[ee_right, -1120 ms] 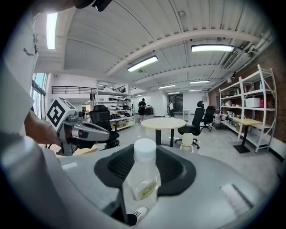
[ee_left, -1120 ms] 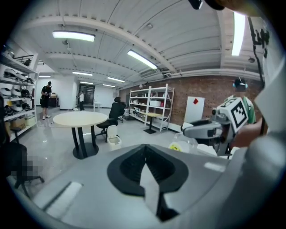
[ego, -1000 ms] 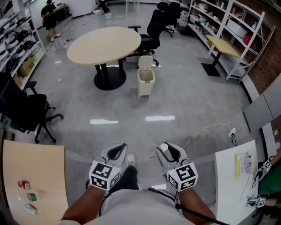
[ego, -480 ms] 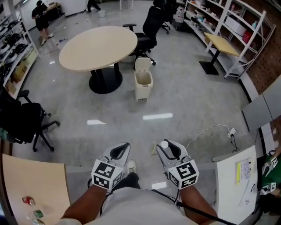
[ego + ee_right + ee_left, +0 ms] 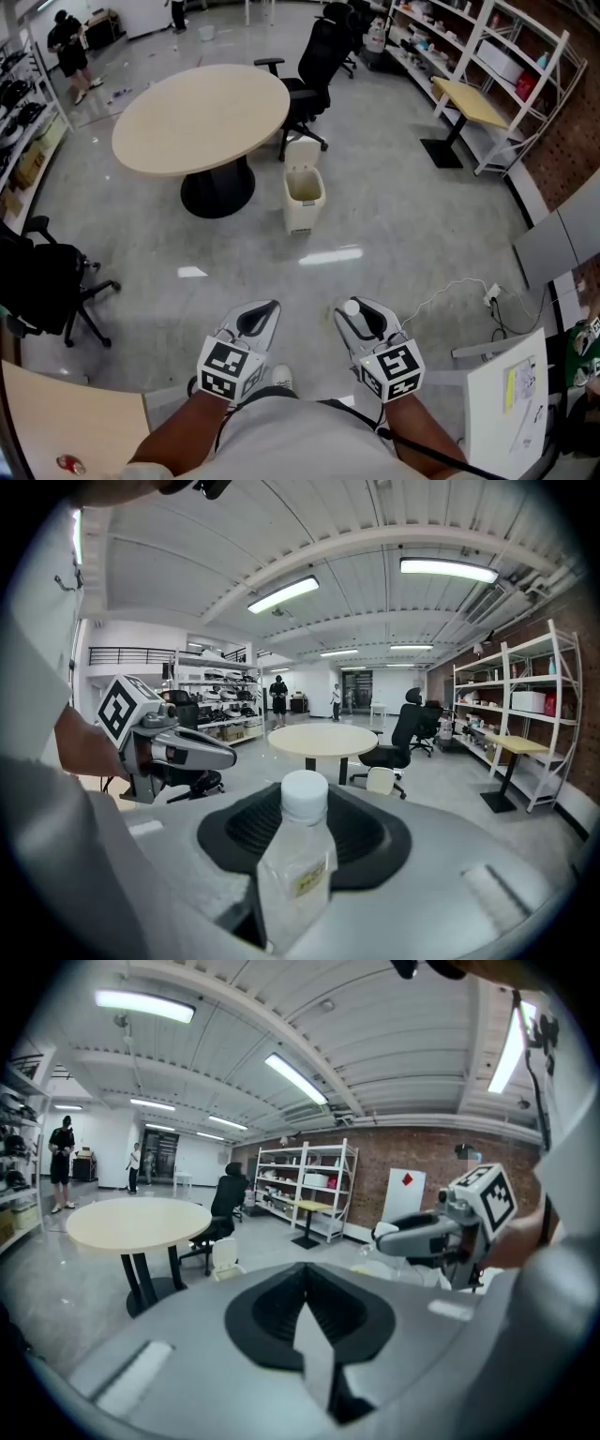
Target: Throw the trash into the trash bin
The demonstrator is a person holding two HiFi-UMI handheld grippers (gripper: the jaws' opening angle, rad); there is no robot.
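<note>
Head view: a person's forearms hold the left gripper (image 5: 262, 315) and right gripper (image 5: 364, 319) side by side over grey floor. The cream trash bin (image 5: 304, 195), lid raised, stands well ahead, just beside a round table (image 5: 197, 117) and near a black office chair (image 5: 314, 56). Left gripper view: the jaws are drawn together, with a thin pale scrap (image 5: 315, 1363) pinched between the pads; what it is cannot be told. Right gripper view: the jaws clamp a clear plastic bottle (image 5: 298, 869) with a white cap, held upright, the bin far beyond it.
</note>
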